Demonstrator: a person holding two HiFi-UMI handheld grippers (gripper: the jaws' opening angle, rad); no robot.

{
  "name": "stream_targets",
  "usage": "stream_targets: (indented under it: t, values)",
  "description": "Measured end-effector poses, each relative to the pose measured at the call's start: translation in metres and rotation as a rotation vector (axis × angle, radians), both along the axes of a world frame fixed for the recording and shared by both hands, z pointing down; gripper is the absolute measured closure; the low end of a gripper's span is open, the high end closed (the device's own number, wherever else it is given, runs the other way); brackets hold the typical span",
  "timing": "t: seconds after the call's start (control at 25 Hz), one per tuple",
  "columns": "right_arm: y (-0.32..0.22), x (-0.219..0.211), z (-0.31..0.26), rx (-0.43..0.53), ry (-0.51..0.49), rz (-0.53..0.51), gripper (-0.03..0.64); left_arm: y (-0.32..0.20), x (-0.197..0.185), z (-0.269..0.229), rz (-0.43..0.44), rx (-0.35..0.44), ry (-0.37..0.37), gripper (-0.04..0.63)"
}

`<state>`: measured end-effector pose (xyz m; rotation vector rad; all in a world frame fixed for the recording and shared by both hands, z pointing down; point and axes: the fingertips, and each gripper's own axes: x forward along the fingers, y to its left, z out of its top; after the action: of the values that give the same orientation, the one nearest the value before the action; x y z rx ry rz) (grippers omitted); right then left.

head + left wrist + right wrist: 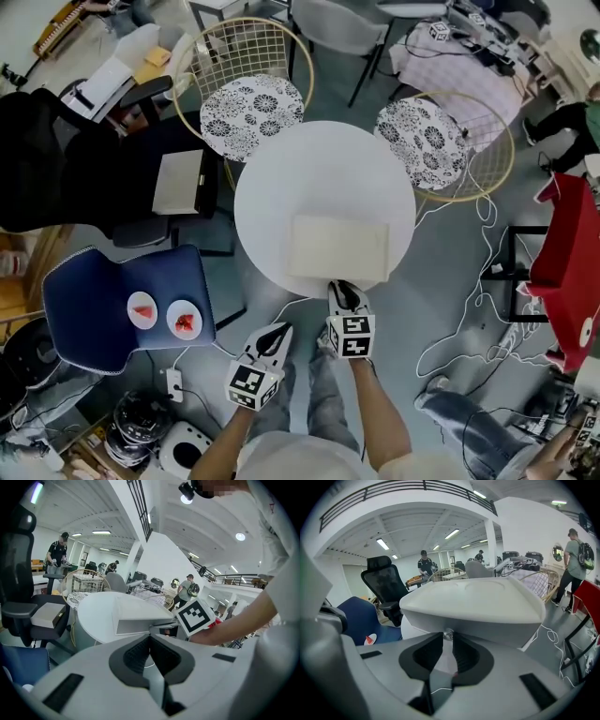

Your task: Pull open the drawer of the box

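A flat cream box lies on the near part of a round white table. My right gripper meets the box's front face at the table edge. In the right gripper view the box fills the middle, and a small silver drawer knob sits between the tips of the right gripper, whose pads close against it. The drawer front looks flush with the box. My left gripper hangs below the table edge, apart from the box. In its own view the left gripper is shut and holds nothing.
Two wire chairs with patterned cushions stand behind the table. A blue chair with two small plates is at the left, beside a black office chair. White cables trail over the floor at the right near a red stand.
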<state>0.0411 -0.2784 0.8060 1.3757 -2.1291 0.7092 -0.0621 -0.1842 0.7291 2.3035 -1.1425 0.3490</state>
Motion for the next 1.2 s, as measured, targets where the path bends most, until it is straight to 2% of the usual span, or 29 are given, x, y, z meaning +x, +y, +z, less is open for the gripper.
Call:
stream_targets:
  t: [1.2]
  values:
    - [0.088,-0.001,0.006,-0.043,-0.005,-0.001,0.540,0.007,0.018,-0.010,0.031,0.023,0.012,0.583]
